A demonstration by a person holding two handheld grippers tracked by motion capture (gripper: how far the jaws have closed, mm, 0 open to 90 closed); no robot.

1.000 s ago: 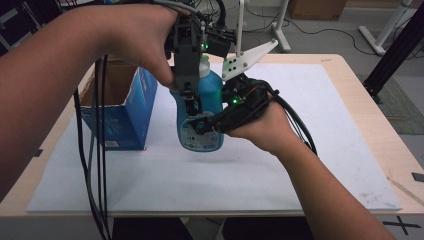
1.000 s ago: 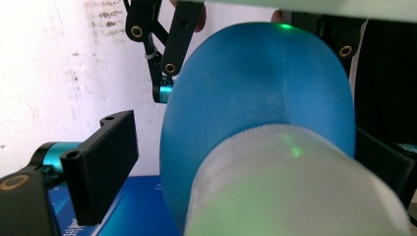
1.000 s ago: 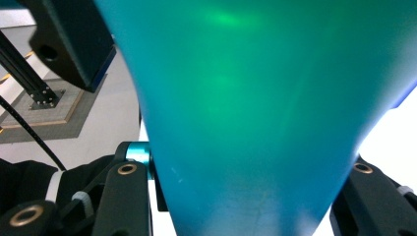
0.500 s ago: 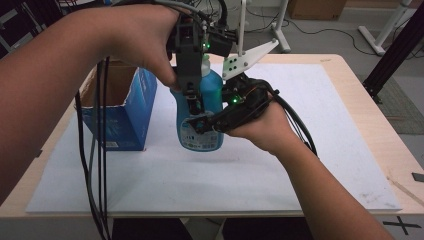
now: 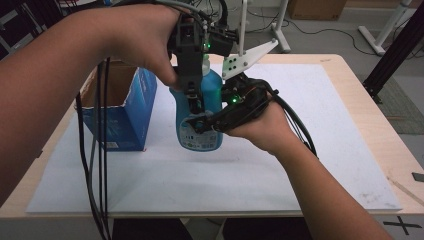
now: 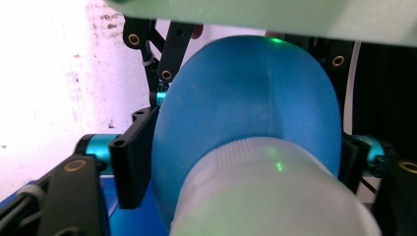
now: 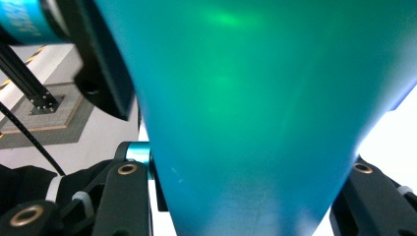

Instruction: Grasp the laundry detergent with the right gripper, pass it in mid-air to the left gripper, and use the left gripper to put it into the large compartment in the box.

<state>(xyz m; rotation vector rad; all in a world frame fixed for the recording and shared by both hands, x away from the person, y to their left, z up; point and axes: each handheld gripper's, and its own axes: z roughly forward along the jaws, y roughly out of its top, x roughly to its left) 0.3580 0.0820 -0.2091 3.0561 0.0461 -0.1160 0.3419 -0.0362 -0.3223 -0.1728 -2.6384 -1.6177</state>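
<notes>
The left gripper (image 5: 192,100) comes down from above and pinches the blue bottle (image 5: 200,117) near its top. The right gripper (image 5: 212,122) squeezes the bottle's side. The bottle stands on the white mat (image 5: 310,150), just beside a blue box (image 5: 125,112).

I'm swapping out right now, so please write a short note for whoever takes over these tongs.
Left tongs: coming down from above, shut on the blue bottle near its pale cap.
Right tongs: shut on the bottle's lower body from the side.
Bottle: upright on the white sheet, beside the open blue box.
Done: both grips set.
Left: probably opening the cap or moving the bottle; the aim isn't clear.
</notes>
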